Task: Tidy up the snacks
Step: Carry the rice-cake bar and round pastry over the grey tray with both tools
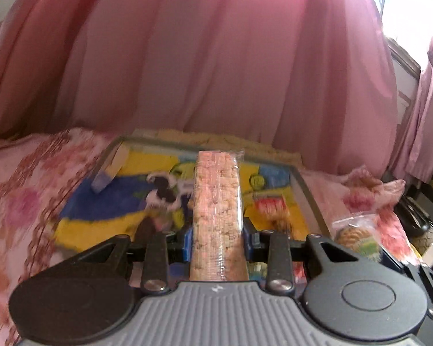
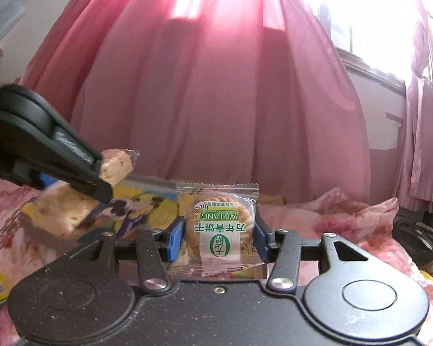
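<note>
Left gripper (image 1: 218,240) jaws clamped on rice-cake bar (image 1: 218,201); right gripper (image 2: 219,240) jaws pinching biscuit packet (image 2: 219,227).

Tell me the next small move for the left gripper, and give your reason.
Probably ease the left gripper forward and down over the colourful tray before opening. It is shut on the long rice crisp bar, which hangs in the air pointing at the tray where other snacks already lie. The right gripper, shut on the wrapped biscuit, sits to the side, so the way looks free.
</note>
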`<state>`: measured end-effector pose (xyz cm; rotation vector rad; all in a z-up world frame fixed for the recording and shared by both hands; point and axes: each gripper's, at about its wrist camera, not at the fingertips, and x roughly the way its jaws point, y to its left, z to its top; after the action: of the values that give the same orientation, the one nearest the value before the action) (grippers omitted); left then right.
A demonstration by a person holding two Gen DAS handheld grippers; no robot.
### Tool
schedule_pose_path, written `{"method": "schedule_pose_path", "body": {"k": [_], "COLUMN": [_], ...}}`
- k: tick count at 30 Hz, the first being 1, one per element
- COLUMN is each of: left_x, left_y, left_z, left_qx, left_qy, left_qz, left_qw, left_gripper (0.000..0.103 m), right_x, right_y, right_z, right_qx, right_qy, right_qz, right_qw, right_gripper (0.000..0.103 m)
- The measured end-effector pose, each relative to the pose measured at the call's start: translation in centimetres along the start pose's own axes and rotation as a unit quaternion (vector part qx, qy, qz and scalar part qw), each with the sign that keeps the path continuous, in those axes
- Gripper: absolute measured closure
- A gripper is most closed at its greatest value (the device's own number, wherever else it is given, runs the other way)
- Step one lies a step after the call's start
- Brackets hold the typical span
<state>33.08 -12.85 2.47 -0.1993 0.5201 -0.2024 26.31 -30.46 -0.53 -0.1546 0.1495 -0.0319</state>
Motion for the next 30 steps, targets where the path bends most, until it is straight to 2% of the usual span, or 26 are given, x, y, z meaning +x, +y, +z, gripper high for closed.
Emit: {"method": "schedule_pose_path", "body": {"k": [5,11,22,30], "left_x": [3.7,6.6,8.2,8.8], "left_y": [-1.0,-1.6,-1.9,-1.8], "left_z": [0.7,0.2,-0.5,-1.2], "left_qx": [0.001,0.001,0.014,0.019], "left_qy": [-0.006,0.005,0.022,0.044], "left_qz": [0.012,0.023,0.033,0.024], "left_qw": [0.9999,0.9997,0.9991,0.9986], "left_gripper": [0.068,0.068,0.068,0.068], "right_x": [2.7,5.4,7.5,8.3], "right_y": [-1.0,-2.5,-1.6,-1.8], "right_z": [-0.2,-1.1,-2.0,-2.5], "right_qx": [0.0,0.035,0.03,0.036], "right_qy": [0.003,0.034,0.067,0.084], "right_qz": [-0.018,-0.032,-0.019,-0.018], "right_qw": [1.0,0.998,0.997,0.996], "right_gripper": [0.052,0.052,0.052,0.052]}}
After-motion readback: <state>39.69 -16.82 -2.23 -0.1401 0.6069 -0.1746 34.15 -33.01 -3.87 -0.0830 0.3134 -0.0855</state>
